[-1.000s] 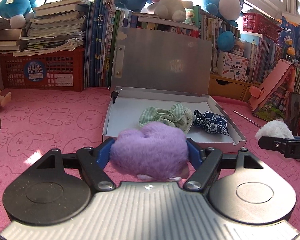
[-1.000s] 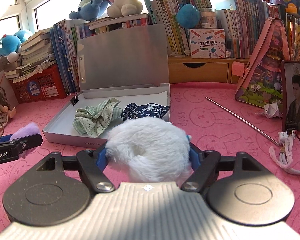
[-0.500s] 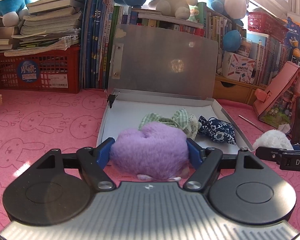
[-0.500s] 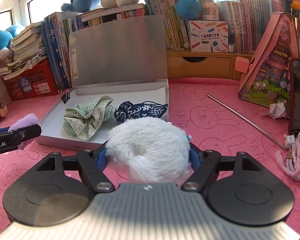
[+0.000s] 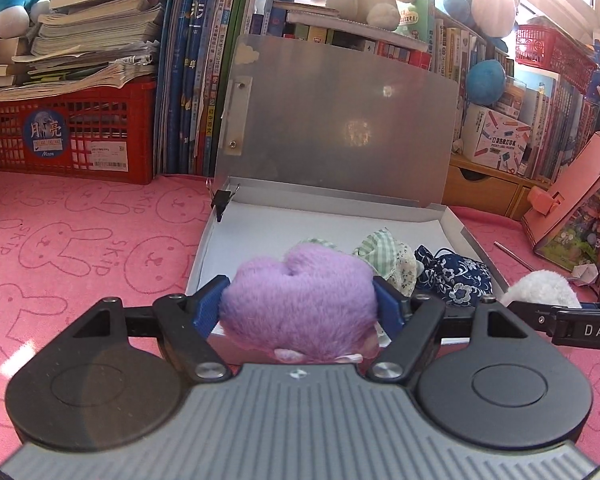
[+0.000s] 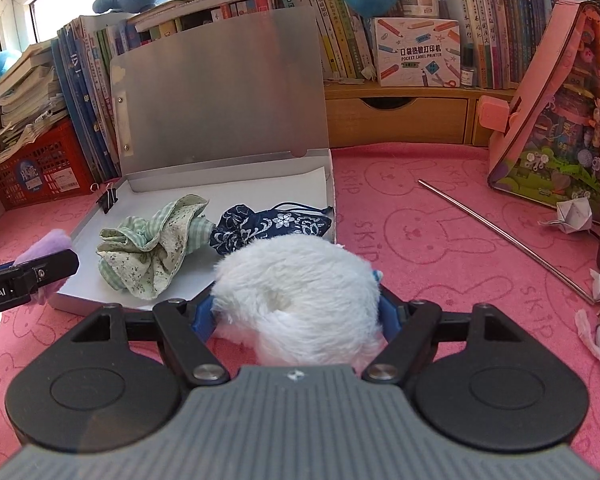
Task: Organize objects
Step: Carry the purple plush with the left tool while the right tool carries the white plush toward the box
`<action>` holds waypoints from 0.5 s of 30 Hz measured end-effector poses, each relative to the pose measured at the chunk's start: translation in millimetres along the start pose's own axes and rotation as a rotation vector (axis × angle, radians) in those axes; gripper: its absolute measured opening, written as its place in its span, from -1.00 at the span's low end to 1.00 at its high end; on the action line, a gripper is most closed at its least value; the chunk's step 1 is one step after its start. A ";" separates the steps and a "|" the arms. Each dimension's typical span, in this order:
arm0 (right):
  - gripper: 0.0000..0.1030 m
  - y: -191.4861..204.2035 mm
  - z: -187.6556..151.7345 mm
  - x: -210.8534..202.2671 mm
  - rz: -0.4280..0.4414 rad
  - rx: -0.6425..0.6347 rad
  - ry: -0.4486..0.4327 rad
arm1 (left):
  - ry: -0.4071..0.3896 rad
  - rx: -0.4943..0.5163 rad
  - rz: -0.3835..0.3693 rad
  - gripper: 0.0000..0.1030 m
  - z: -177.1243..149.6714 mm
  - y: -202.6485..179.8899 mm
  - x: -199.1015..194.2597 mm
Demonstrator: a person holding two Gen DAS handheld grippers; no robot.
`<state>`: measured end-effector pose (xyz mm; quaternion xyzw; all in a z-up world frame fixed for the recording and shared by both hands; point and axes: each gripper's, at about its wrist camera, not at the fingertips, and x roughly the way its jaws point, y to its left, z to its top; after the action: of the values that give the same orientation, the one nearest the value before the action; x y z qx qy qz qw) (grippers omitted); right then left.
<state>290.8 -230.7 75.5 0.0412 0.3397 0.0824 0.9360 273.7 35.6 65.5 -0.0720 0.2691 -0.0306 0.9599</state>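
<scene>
**Two plush pieces poised at the near edge of the open box**

While both grippers point down and forward at the shallow grey metal box [image 5: 452, 224] with its lid propped upright, each already carries a load; the left gripper [image 5: 300, 308] has its blue pads pressed on either side of a fluffy purple plush piece [image 5: 300, 300], and the right gripper [image 6: 296, 308] is clamped likewise on a fluffy white plush piece [image 6: 296, 292]; neither has free room between its pads.

The relation that matters is each piece against the box's near wall; the purple piece hangs over the near-left part of the box floor, just beside the crumpled green checked cloth scrunchie [image 6: 152, 248]; the white piece sits at the box's near-right corner, close to the dark blue floral fabric pouch [image 6: 272, 226], and appears only partly past the wall; the left gripper therefore seems the nearer to a clean drop.

Both plush pieces are roundish, their wider span lying across the pads, parallel to the box's near wall; the pouch lies lengthwise along that same direction; bare floor remains towards the lid.
</scene>
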 end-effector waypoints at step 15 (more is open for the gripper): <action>0.48 18.1 8.2 32.8 -0.011 -0.078 0.029 | 0.037 0.039 0.019 0.54 5.3 -11.0 36.0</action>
<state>318.6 -207.1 63.5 0.0016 0.3499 0.0911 0.9323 307.0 21.9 53.3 -0.0503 0.2867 -0.0281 0.9563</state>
